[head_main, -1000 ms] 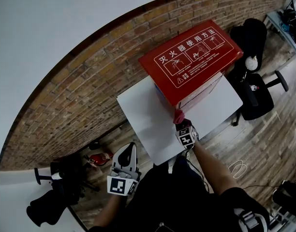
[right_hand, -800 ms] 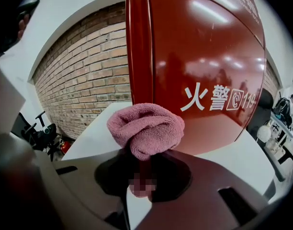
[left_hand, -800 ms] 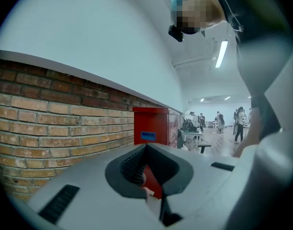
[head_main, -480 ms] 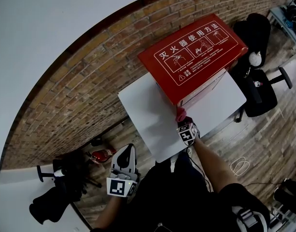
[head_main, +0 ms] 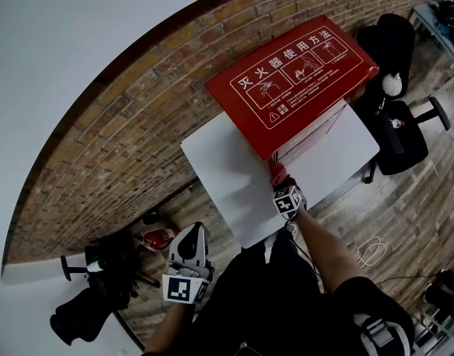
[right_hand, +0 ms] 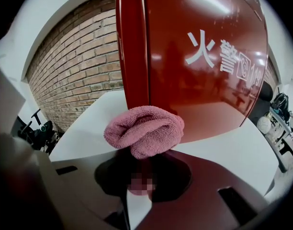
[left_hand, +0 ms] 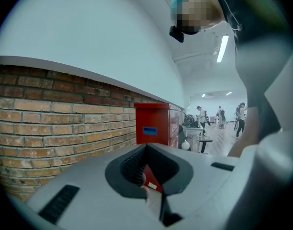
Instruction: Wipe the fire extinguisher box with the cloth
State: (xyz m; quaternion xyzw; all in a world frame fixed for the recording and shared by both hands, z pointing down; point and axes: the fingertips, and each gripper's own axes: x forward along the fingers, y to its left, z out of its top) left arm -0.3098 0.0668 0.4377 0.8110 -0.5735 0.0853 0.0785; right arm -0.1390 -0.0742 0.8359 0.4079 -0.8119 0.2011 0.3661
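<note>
Over the last second the right gripper [head_main: 281, 186] has crept a little further from the tabletop's near edge toward the fire extinguisher box [head_main: 290, 76], carrying the cloth [head_main: 277, 172] with it. The left gripper [head_main: 192, 236] has stayed low at the person's side, off the tabletop [head_main: 227, 176]. The box is red and tall, with white printed instructions on its lid, and stands on the far half of the white tabletop against a brick wall [head_main: 138, 132]. The right gripper's jaws are clamped on the bunched pink cloth, which bulges out past their tips. In the right gripper view the cloth sits at the foot of the box's nearest upright corner, where box meets tabletop. It looks to be touching the red surface, though the angle leaves firm contact uncertain. The box's long front face, marked with large white characters, stretches away to the right of the cloth, and the corner rises straight above it. A wiping stroke would likely run rightward along that face or up the corner. The left gripper's jaws are closed together on nothing, and it is well apart from the box, so the right gripper is the nearer one.
</note>
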